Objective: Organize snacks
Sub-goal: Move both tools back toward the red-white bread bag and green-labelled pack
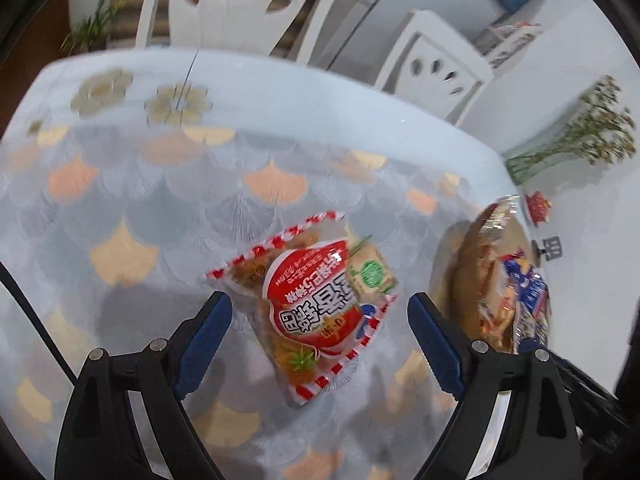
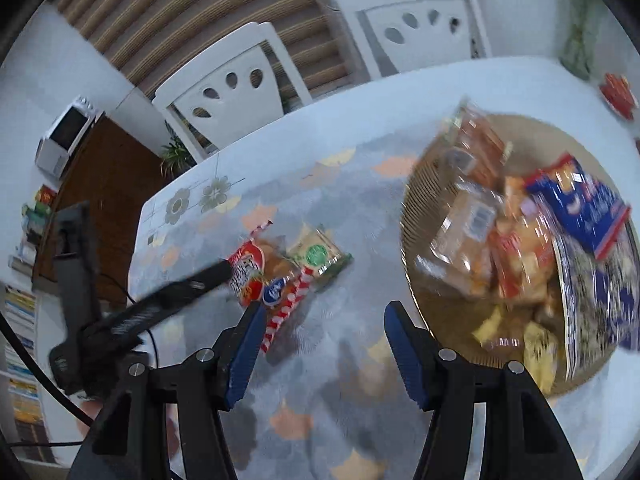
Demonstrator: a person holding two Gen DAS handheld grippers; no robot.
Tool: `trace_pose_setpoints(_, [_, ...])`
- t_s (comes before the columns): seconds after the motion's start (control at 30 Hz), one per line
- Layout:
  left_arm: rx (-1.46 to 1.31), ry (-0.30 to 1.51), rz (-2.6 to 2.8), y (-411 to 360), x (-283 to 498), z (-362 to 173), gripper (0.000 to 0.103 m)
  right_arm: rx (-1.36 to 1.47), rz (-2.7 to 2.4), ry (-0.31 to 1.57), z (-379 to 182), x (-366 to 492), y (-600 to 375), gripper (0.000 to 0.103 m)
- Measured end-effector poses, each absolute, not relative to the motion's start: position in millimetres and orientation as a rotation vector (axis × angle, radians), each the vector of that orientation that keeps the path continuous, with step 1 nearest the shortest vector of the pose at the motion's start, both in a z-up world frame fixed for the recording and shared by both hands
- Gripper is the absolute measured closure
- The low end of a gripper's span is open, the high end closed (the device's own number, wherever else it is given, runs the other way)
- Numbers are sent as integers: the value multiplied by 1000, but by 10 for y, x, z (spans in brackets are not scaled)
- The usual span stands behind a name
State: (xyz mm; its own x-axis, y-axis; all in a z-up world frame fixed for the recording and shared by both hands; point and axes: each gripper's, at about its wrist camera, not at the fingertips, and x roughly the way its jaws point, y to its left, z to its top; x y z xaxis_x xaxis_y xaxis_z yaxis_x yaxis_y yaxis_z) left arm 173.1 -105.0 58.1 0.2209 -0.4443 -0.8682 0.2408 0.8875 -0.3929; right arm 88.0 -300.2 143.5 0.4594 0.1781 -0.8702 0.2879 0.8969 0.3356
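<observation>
The left gripper [image 1: 320, 320] points steeply down at the table [image 1: 160, 208], its jaws spread wide with nothing pressed between the blue pads [image 1: 208, 332]. A red-and-white snack packet [image 1: 308, 312] lies flat on the patterned cloth below the gap between the jaws, apart from both pads. A smaller green-label packet [image 1: 372, 272] lies touching its far right edge. To the right, close to the right pad, stands the basket [image 1: 472, 280], seen edge-on, with a blue packet [image 1: 524, 284] at its rim.

The right gripper [image 2: 320, 332] also tilts steeply down over the table [image 2: 320, 132], jaws open at a middling width and empty; only bare cloth shows between them. In its view the red-and-white packet [image 2: 256, 276] lies just beyond the left pad [image 2: 244, 352], with the green-label packet [image 2: 320, 258] at its far right side. The left gripper's black finger [image 2: 188, 284] reaches in from the left over the red packet; whether it touches cannot be told. The round basket [image 2: 412, 216] sits to the right, piled with blurred snack bags, the blue packet [image 2: 580, 208] on top at the far right.

Two white chairs [image 2: 232, 88] stand at the far side of the table.
</observation>
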Motion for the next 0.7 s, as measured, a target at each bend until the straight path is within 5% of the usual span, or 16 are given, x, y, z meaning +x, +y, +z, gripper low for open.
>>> trace_pose_setpoints(0.4, [-235,1342,-375,-1138,1839,204,16,415,-65,1147,1263,1289,-3029,44])
trace_pose_setpoints(0.53, [-248,1361,-369,-1161,1865,139,36,399,-59,1168,1195,1369,-3015,44])
trace_pose_setpoints(0.7, [-270,1342,-390,-1114,1848,168,44,380,-42,1188,1120,1495,-2968,44])
